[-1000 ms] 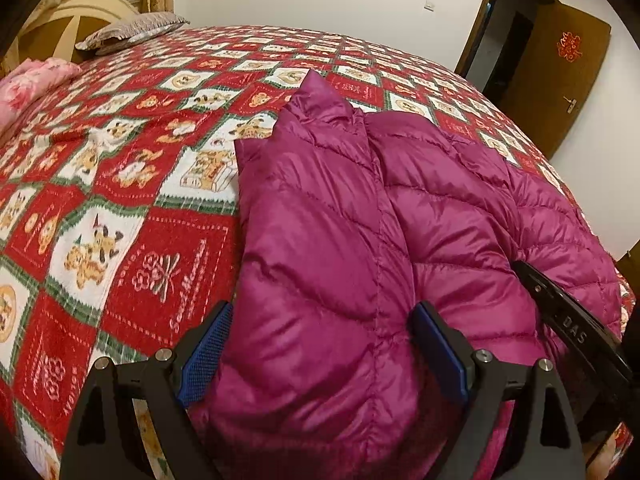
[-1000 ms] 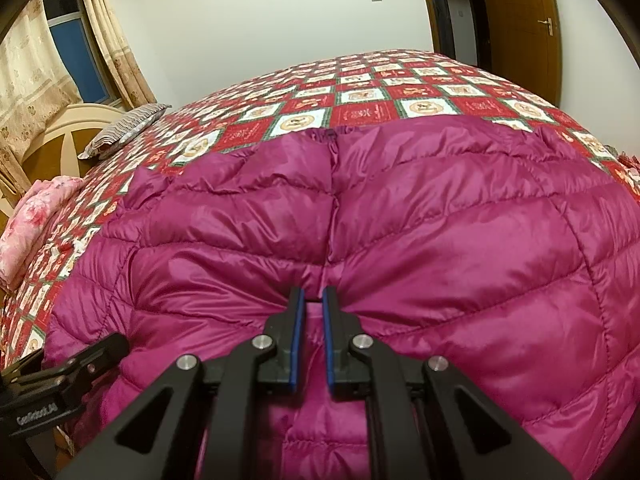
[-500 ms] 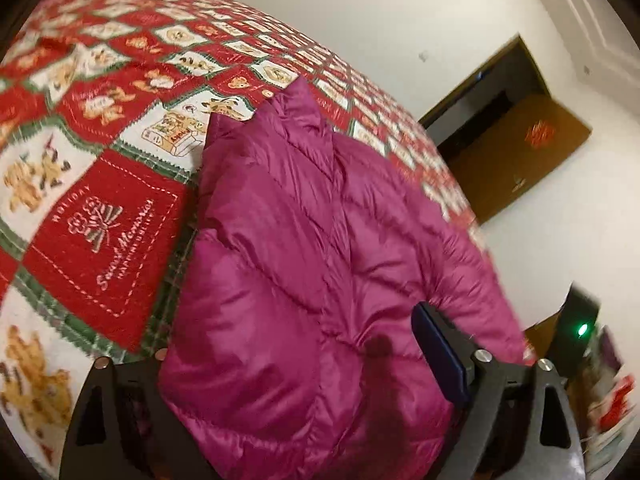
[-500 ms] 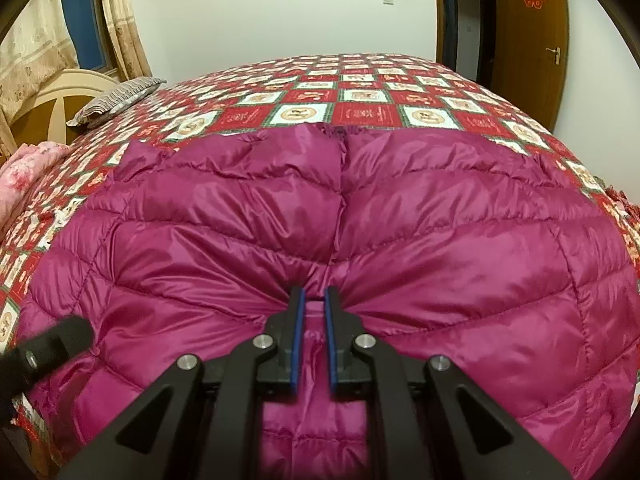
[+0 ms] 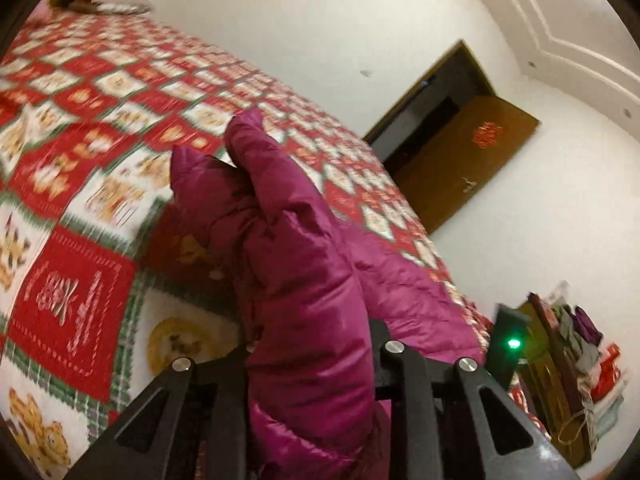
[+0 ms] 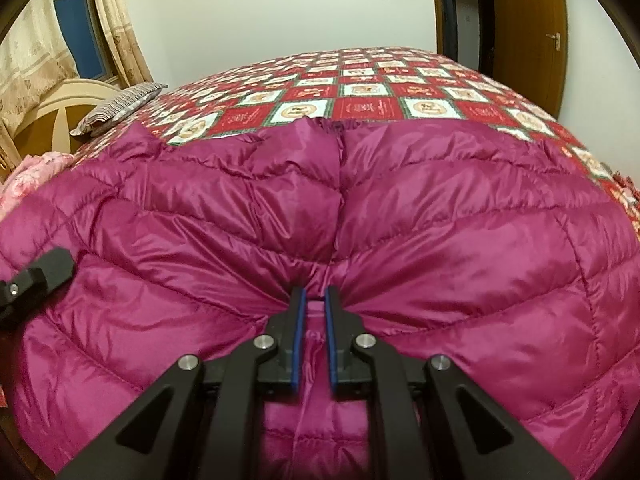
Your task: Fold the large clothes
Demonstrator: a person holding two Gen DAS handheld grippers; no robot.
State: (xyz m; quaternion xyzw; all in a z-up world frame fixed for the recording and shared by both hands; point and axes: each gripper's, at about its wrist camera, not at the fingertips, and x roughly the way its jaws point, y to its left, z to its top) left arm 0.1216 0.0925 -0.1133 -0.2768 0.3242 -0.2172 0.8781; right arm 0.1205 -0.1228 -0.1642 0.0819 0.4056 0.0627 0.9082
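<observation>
A magenta quilted down jacket (image 6: 440, 220) lies spread on the bed. In the right wrist view my right gripper (image 6: 315, 294) is shut on a pinch of its fabric near the middle seam at the near hem. In the left wrist view my left gripper (image 5: 312, 340) is closing, with a thick fold of the jacket (image 5: 304, 264) bulging between its fingers. The pads are hidden by the fabric. That side of the jacket stands raised off the quilt, casting a shadow. The left gripper's body (image 6: 36, 284) shows at the left edge of the right wrist view.
A red, white and green patchwork quilt (image 5: 80, 184) covers the bed. A striped pillow (image 6: 120, 108) and pink bedding (image 6: 28, 176) lie at the headboard end. A brown door (image 5: 472, 160) stands open beyond the bed. Cluttered shelves (image 5: 580, 352) stand at the right.
My left gripper's jaws have come together on the jacket's side, then lifted and tilted up, raising that edge off the quilt. The right gripper has kept its pinch and place.
</observation>
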